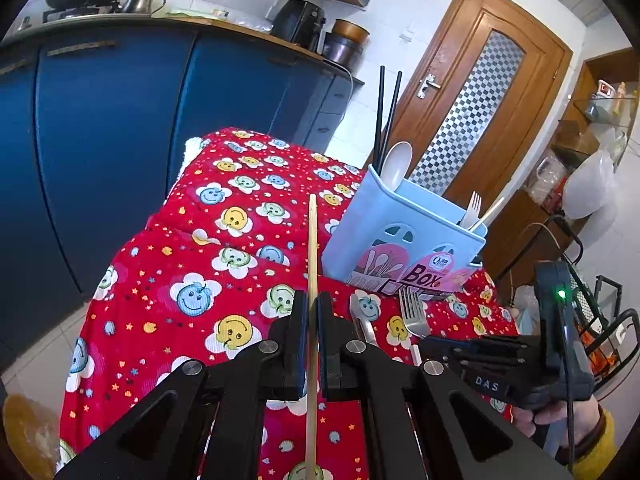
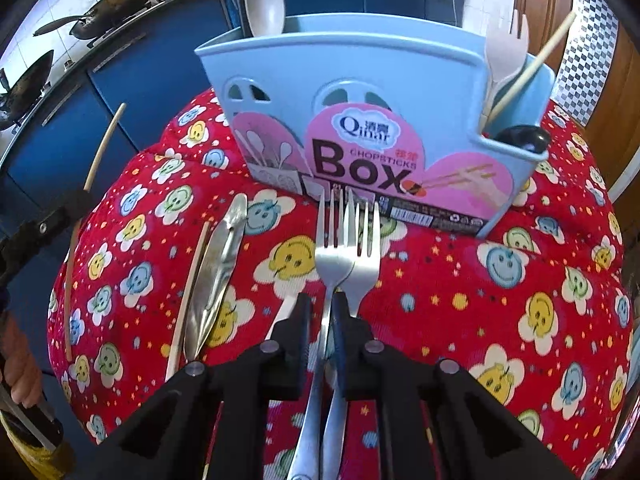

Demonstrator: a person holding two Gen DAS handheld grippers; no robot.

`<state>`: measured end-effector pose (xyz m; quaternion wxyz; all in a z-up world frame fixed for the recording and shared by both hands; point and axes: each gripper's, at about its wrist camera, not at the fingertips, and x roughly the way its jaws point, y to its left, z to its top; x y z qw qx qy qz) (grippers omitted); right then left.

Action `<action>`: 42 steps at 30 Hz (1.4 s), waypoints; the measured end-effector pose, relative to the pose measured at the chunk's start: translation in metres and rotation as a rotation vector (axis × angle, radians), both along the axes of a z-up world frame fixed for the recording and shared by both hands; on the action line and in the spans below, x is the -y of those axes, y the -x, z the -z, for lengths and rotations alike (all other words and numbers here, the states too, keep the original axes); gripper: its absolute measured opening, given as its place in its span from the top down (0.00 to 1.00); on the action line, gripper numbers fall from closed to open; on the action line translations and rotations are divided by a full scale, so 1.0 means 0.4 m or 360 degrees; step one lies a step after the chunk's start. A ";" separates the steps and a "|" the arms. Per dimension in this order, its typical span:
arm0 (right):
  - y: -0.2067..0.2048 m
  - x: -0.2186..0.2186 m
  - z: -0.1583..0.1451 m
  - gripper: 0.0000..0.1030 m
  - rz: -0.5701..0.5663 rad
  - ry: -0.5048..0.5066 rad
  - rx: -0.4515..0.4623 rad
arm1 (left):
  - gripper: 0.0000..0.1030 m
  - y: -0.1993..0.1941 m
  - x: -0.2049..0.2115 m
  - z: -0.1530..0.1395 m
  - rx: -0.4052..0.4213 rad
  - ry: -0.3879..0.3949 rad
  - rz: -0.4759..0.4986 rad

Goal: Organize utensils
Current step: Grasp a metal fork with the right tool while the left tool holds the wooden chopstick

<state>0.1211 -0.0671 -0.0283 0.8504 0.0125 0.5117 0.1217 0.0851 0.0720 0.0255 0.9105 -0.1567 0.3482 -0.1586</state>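
My left gripper point(image 1: 313, 308) is shut on a wooden chopstick point(image 1: 312, 240) that stands up between its pads, left of the light blue chopsticks box point(image 1: 400, 236). From the right wrist it shows at the left edge as the left gripper point(image 2: 76, 200) with the chopstick point(image 2: 100, 152). My right gripper point(image 2: 321, 308) is low over two overlapping metal forks point(image 2: 346, 256) in front of the box point(image 2: 360, 120), with its pads closed on the neck of the left fork. A table knife point(image 2: 224, 268) and a second wooden chopstick point(image 2: 188, 300) lie to the left. The box holds a spoon point(image 2: 266, 4), a plastic fork point(image 2: 506, 40) and chopsticks.
The red smiley-patterned cloth point(image 2: 500, 320) covers a small table that drops away at the left and the front. Blue cabinets point(image 1: 120, 140) with woks point(image 2: 116, 0) on the counter stand behind. A wooden door point(image 1: 480, 100) is at the right.
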 end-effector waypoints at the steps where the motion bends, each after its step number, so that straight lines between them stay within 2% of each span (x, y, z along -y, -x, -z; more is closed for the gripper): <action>1: -0.006 -0.001 0.000 0.90 -0.0006 0.0000 -0.0009 | 0.96 0.000 0.000 0.000 0.0000 0.0000 0.0000; 10: 0.005 0.003 0.001 0.94 -0.0023 0.0021 -0.0039 | 0.96 0.004 0.008 -0.002 0.0001 0.0003 0.0010; 14: 0.030 0.016 -0.002 0.94 -0.0053 -0.0014 -0.0112 | 0.96 0.004 0.012 -0.004 0.0007 0.0003 0.0014; 21: 0.005 -0.013 -0.007 0.94 -0.0223 0.0121 -0.0289 | 0.96 0.003 0.022 -0.005 0.0004 -0.0010 0.0016; 25: -0.010 -0.046 -0.006 0.94 -0.0316 0.0241 -0.0316 | 0.96 0.002 0.027 -0.005 -0.0003 -0.0023 0.0013; 28: -0.020 -0.062 -0.005 0.94 -0.0358 0.0269 -0.0329 | 0.96 0.002 0.033 -0.005 -0.0009 -0.0040 0.0008; 33: -0.020 -0.068 -0.005 0.93 -0.0370 0.0207 -0.0254 | 0.96 0.010 0.042 -0.014 -0.0022 -0.0061 0.0001; 42: 0.074 0.070 -0.026 0.95 -0.0173 -0.0256 -0.0026 | 0.96 0.026 0.060 -0.036 0.0018 -0.0019 0.0003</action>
